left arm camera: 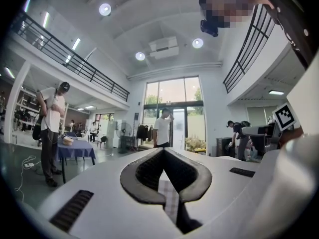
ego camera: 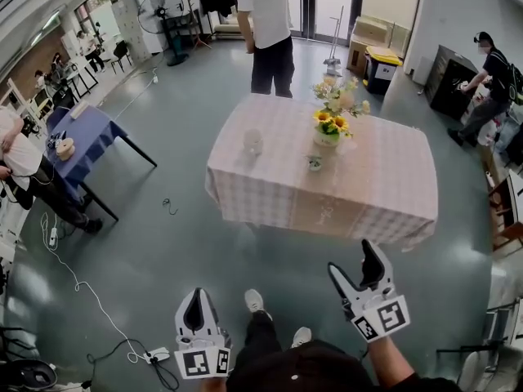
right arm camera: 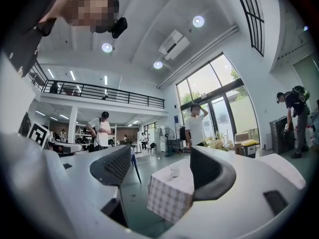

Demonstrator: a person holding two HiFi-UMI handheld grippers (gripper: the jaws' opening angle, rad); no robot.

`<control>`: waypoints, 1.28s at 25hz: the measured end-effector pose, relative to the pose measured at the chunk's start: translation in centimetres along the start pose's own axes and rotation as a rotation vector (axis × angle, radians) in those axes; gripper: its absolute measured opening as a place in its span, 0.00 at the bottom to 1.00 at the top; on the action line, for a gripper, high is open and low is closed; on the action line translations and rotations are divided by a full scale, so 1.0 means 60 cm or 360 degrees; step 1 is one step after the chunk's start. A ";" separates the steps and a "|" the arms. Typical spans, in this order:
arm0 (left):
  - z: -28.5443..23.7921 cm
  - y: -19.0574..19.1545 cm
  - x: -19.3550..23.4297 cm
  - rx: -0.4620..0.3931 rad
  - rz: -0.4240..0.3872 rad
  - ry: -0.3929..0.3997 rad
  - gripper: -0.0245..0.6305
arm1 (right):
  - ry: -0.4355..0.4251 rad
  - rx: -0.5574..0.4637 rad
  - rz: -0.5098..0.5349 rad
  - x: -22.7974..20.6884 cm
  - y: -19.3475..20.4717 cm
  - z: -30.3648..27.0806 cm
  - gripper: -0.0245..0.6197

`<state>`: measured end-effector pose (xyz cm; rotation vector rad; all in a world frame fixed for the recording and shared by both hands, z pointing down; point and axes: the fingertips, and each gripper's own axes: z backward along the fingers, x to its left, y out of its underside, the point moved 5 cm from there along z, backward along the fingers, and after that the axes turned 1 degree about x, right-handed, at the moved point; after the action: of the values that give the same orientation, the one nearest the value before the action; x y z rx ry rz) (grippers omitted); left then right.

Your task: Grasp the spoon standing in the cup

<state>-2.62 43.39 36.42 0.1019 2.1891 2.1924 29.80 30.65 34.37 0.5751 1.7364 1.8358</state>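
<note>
Approach step: the spoon [right arm camera: 171, 167] is well out of reach, nothing grasped.
It shows as a thin sliver in a small pale cup [ego camera: 253, 142] on the far counter's [ego camera: 376, 194] checked cloth, left side. The right hand-held gripper [ego camera: 357, 269] is released, ribbed pads apart; the left hand-held gripper [ego camera: 197, 300] is clenched empty. Next, likely: close in and align the jaws on the slim handle.

Small white cup [ego camera: 253, 142], upright on the left part of the checked table [ego camera: 368, 178], apart from its edges. Thin spoon [right arm camera: 170, 167] standing inside, handle leaning left above the rim. Too small for finer detail.
</note>
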 end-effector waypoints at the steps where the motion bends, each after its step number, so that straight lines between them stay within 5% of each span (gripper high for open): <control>1: -0.017 -0.001 0.008 -0.0004 0.0003 0.0009 0.06 | 0.0002 -0.0001 0.0002 0.000 0.000 -0.017 0.59; 32: -0.445 -0.028 0.266 0.0014 -0.0009 0.0248 0.06 | 0.0122 0.0007 0.0069 0.001 0.021 -0.491 0.56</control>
<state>-20.60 17.96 34.97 -0.0778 2.2736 2.2597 10.76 8.19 33.36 0.5549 1.7911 1.9074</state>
